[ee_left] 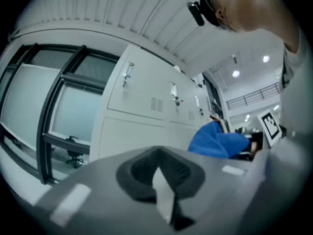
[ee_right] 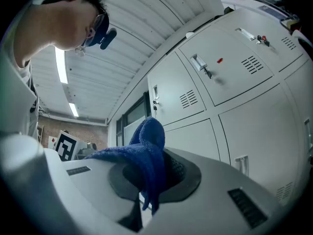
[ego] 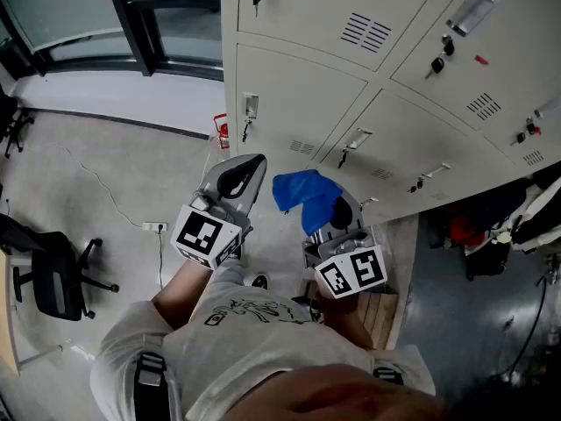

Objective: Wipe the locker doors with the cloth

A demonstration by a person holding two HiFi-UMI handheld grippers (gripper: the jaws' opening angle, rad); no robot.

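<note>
Centre frame, right gripper (ego: 340,217) pinches the cloth (ego: 301,195) near the lockers (ego: 294,103); left gripper (ego: 238,179) beside it, jaws pressed together

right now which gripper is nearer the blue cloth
Right. The right gripper has its jaws shut on the blue cloth; the left gripper is beside it, to its left, not touching, jaws empty.
</note>
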